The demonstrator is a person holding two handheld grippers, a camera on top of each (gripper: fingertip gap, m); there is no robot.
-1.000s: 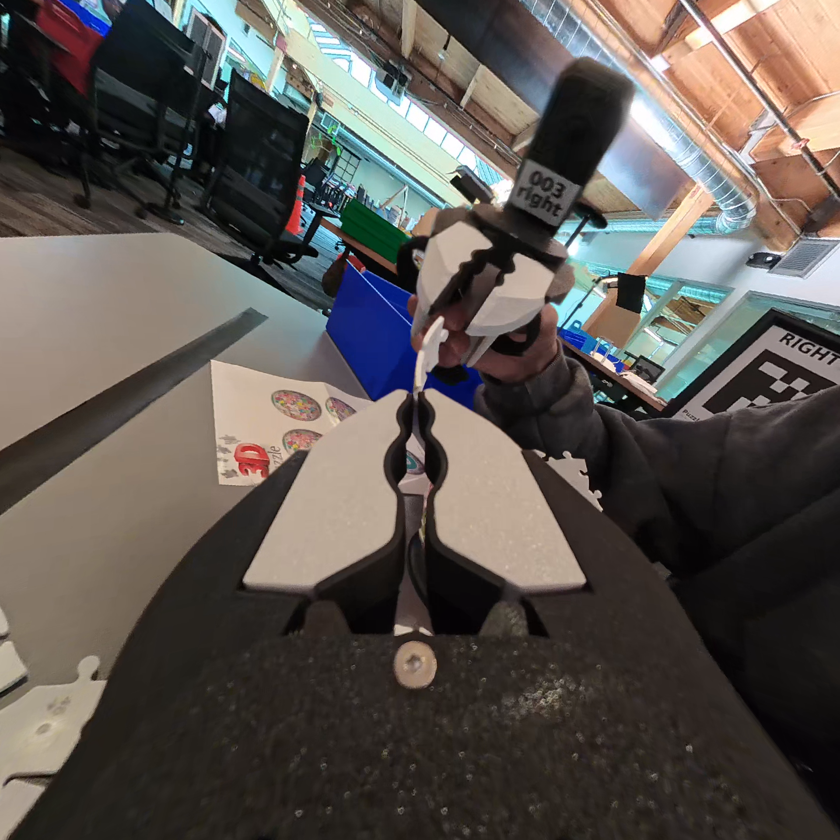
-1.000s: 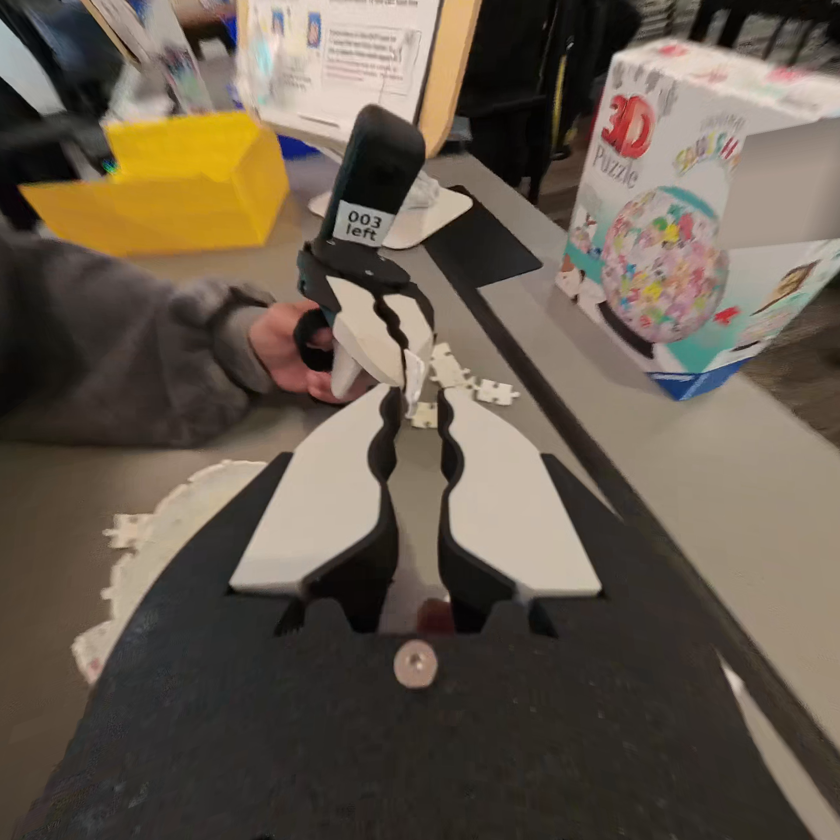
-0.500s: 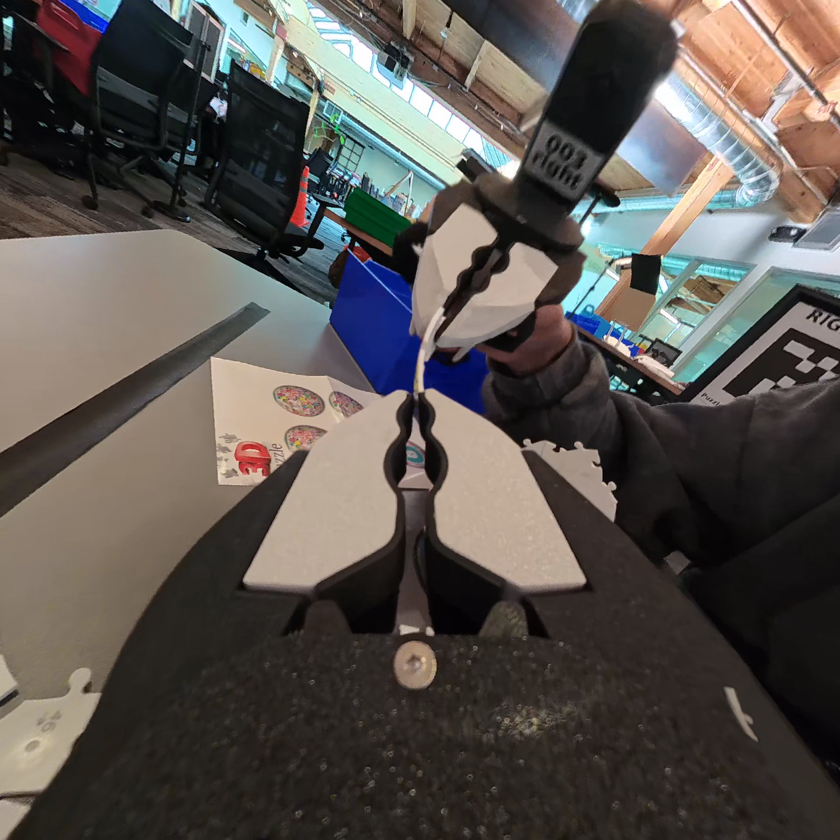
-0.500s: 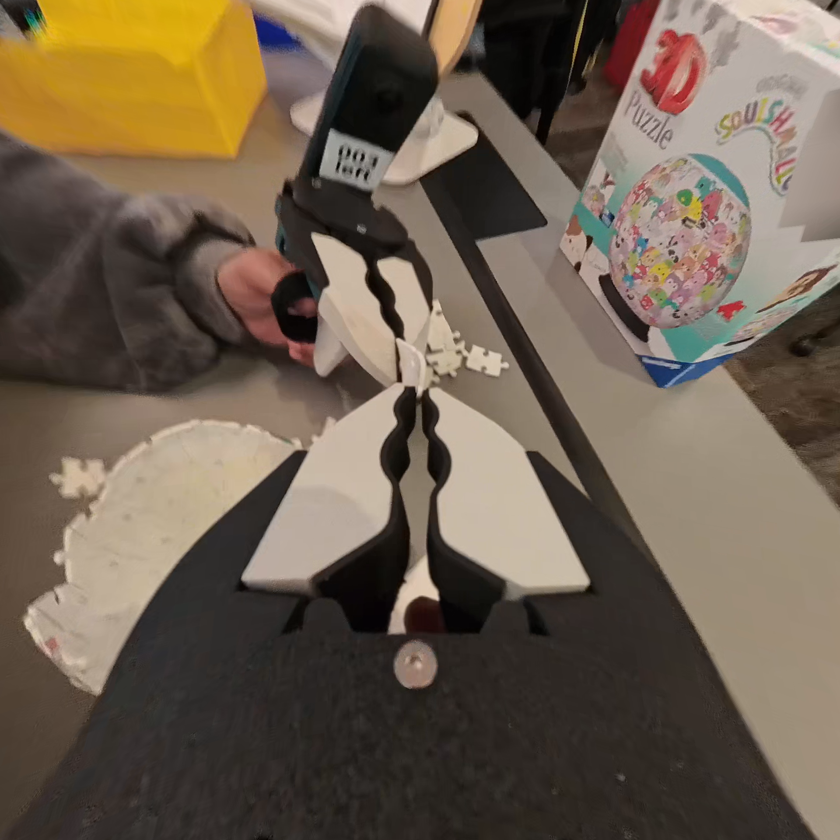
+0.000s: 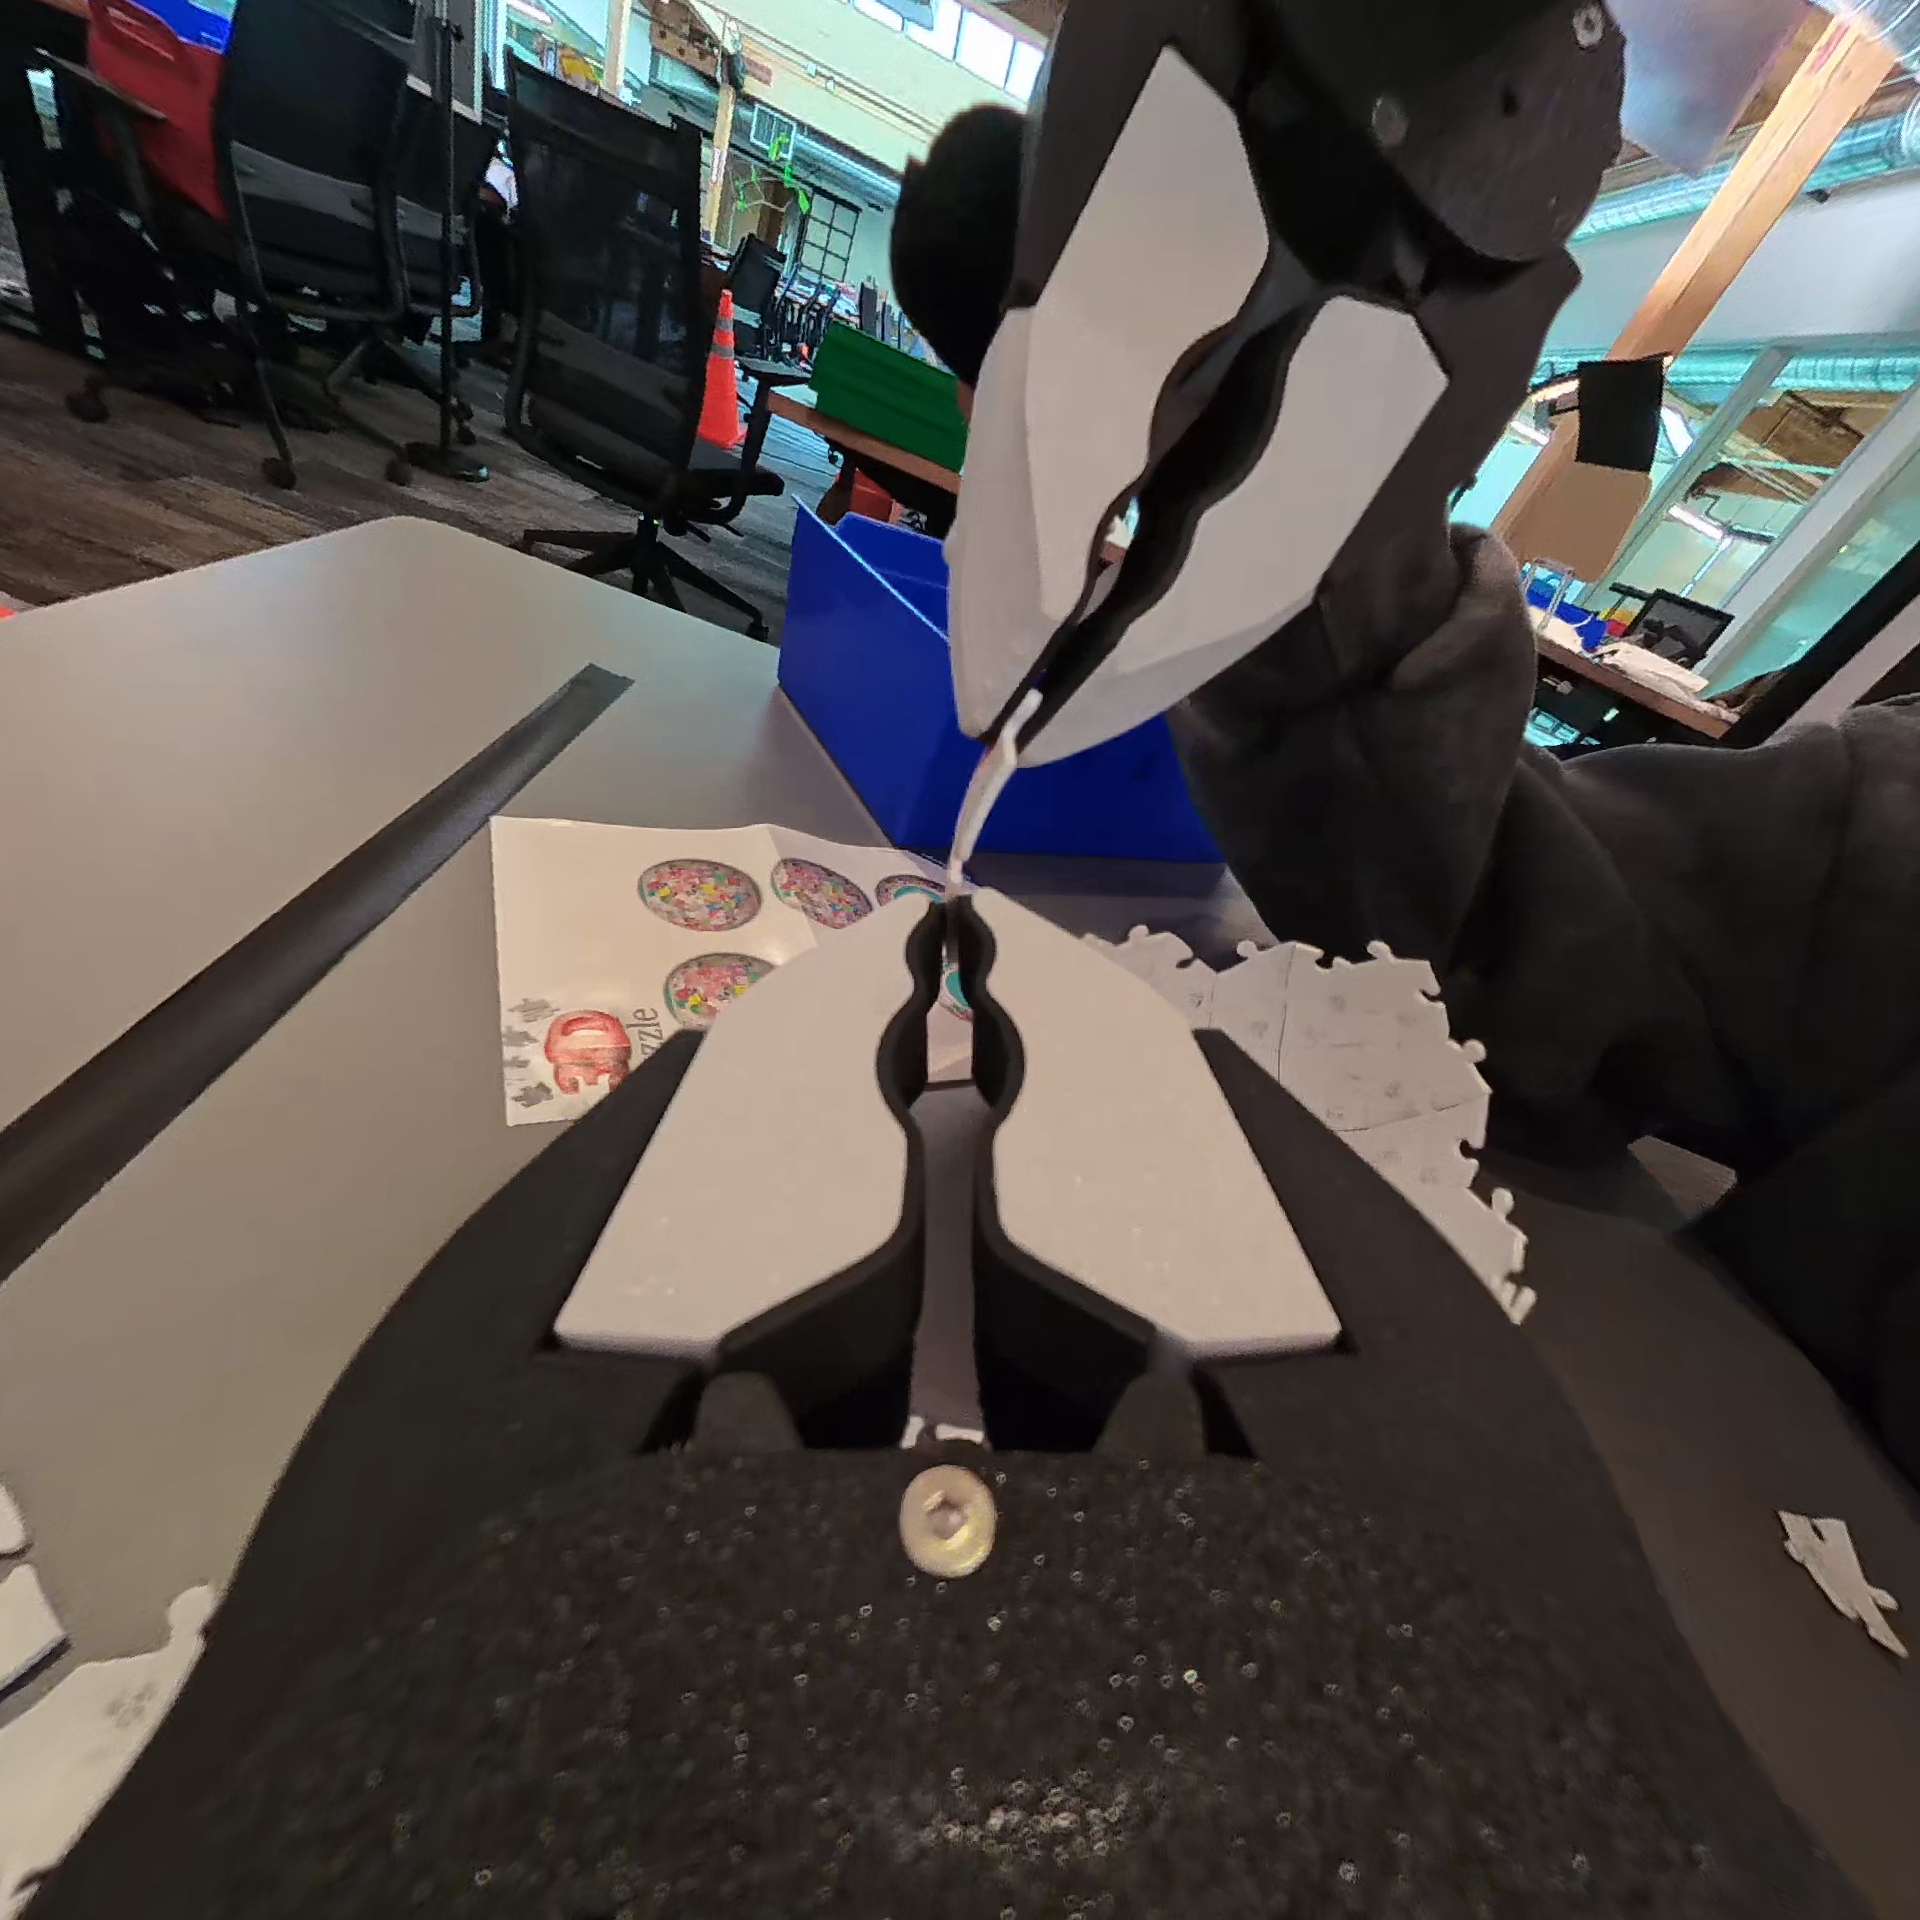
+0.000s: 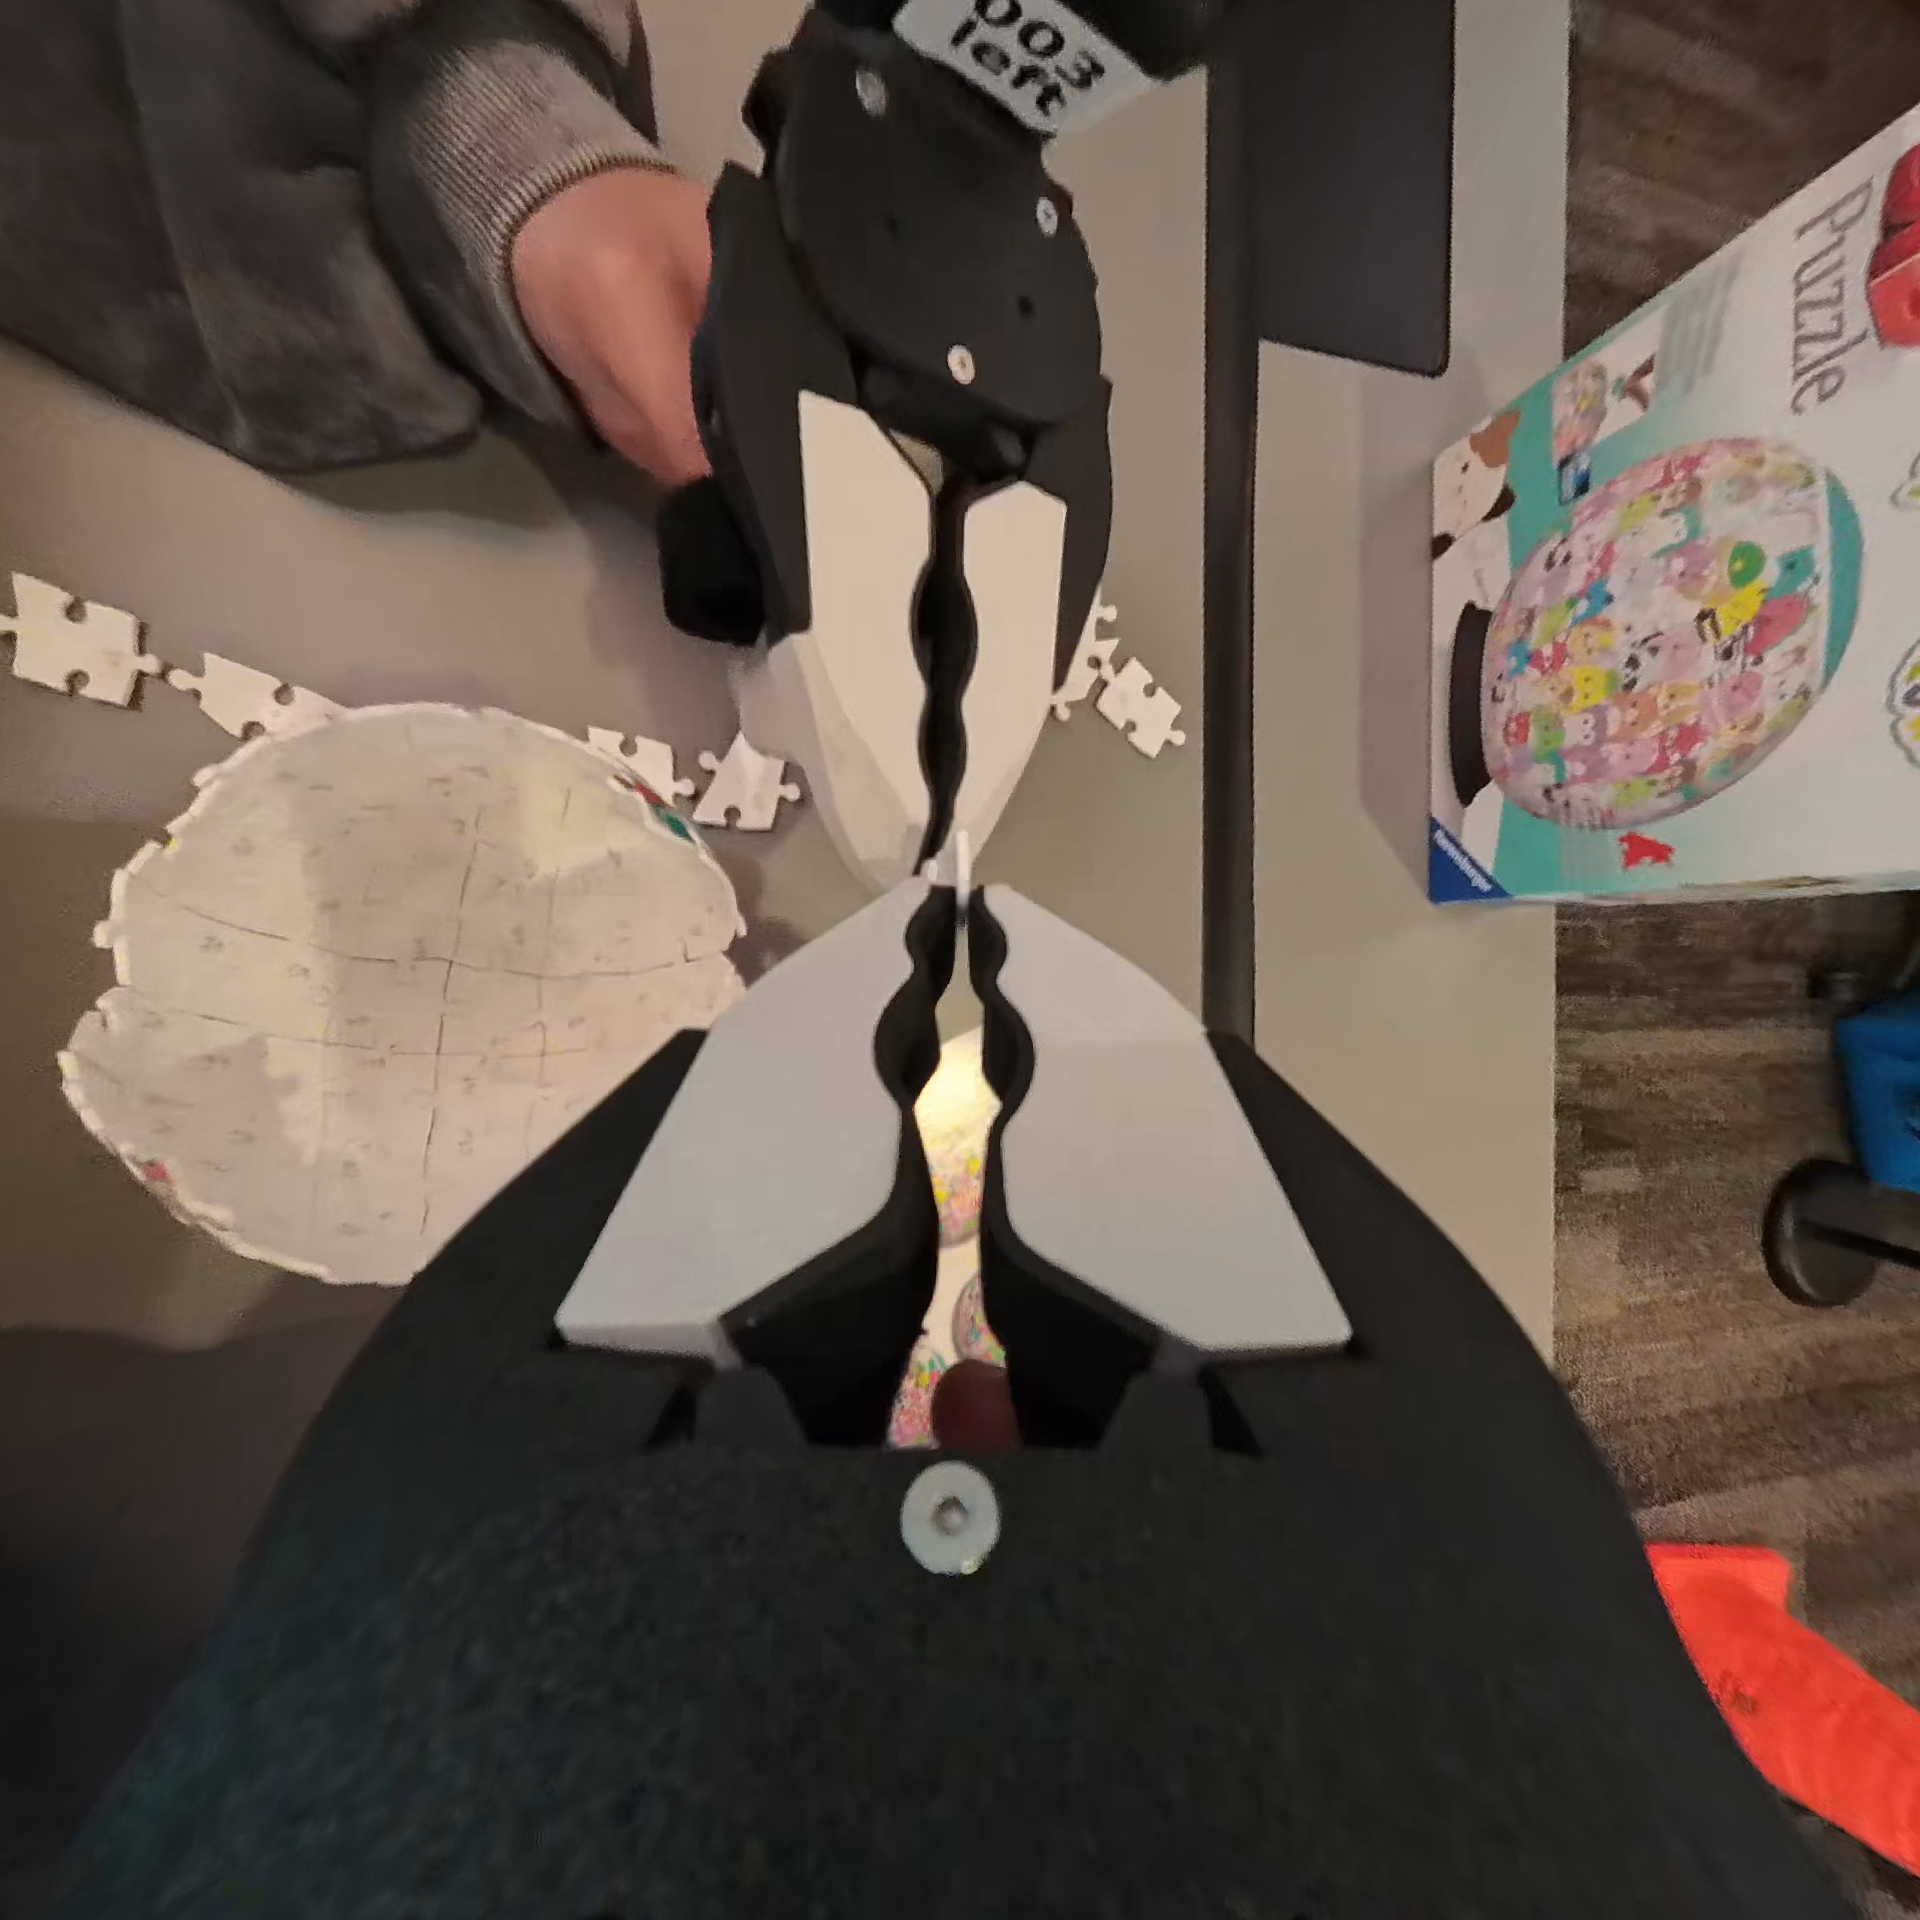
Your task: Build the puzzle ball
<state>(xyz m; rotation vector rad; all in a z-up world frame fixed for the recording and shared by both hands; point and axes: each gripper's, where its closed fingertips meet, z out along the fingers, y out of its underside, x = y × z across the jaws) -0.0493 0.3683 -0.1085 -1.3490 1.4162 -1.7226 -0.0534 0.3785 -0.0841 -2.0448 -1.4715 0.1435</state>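
A thin white puzzle piece (image 5: 977, 805), seen edge-on, spans between the tips of both grippers above the grey table (image 5: 312, 675). My left gripper (image 5: 951, 920) is shut on its lower end. My right gripper (image 5: 1006, 732) comes down from above and is shut on its upper end. In the right wrist view the right gripper (image 6: 961, 896) meets the left gripper (image 6: 940, 854) tip to tip, with the piece (image 6: 967, 857) between them. The half-built ball shell (image 6: 416, 987) lies white side up at the left; it also shows in the left wrist view (image 5: 1351, 1039).
Loose pieces (image 6: 748, 781) lie around the shell and near the table's dark seam (image 6: 1231, 623). The puzzle box (image 6: 1683, 623) stands at the right. A printed leaflet (image 5: 644, 935) and a blue bin (image 5: 883, 644) lie ahead of the left gripper. A person's hand (image 6: 613, 301) holds the left gripper. My left and right fingertips are right by each other. The half-built ball shell (image 6: 416, 987) sits 15 centimeters or so from the ends of my left fingers.
My right gripper has shut on the piece held by the left gripper. The right gripper has risen and tilted to look down on the table; both now hold the piece.
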